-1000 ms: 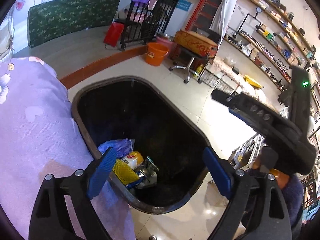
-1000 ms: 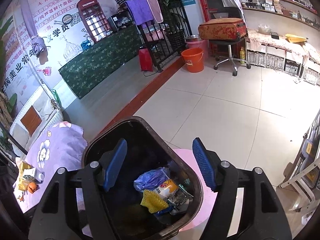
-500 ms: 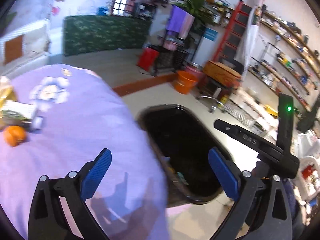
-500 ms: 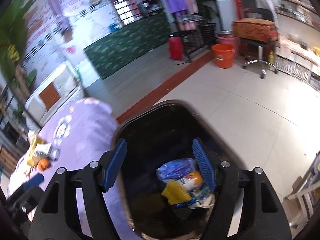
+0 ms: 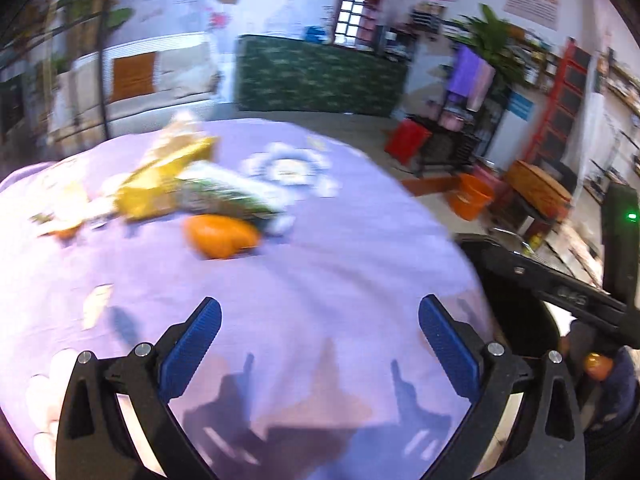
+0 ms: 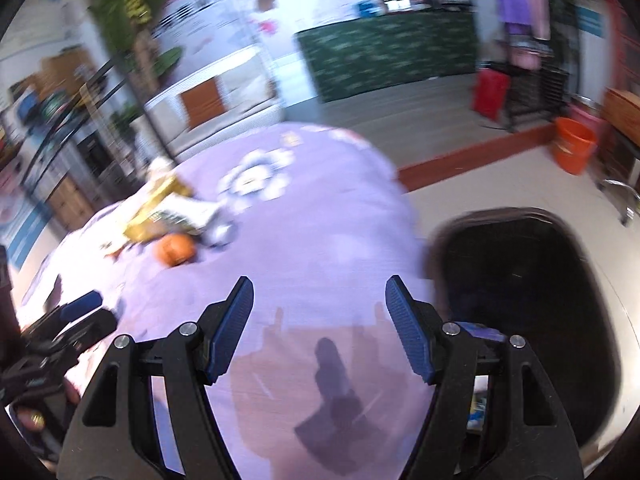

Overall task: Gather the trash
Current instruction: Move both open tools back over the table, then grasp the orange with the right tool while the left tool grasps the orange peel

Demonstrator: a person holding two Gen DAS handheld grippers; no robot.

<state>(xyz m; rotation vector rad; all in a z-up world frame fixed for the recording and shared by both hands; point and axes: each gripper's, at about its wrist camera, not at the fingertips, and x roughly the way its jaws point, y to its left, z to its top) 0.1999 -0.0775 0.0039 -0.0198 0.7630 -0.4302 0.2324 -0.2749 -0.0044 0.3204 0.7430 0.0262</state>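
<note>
On the purple flowered tablecloth (image 5: 340,248) lies a blurred heap of trash: a gold wrapper (image 5: 160,188), a green-and-white packet (image 5: 228,192) and an orange fruit (image 5: 222,236). My left gripper (image 5: 320,312) hangs open over bare cloth, well short of the heap, with nothing between its blue pads. My right gripper (image 6: 320,296) is also open and empty above the cloth (image 6: 320,220). From there the orange fruit (image 6: 176,250) and gold wrapper (image 6: 156,208) lie up to the left. The black trash bin (image 6: 520,280) stands beside the table at the right, with some litter in it.
The bin's rim (image 5: 516,320) also shows at the right of the left wrist view, partly behind the other gripper's body. An orange bucket (image 6: 574,150), a red bag (image 6: 490,94) and a dark rack stand on the tiled floor beyond. A green-covered counter (image 5: 320,76) lines the back wall.
Both grippers have swung away from above the bin to over the purple table, bringing the trash heap into view. The left jaws stand a little wider; the right jaws are unchanged.
</note>
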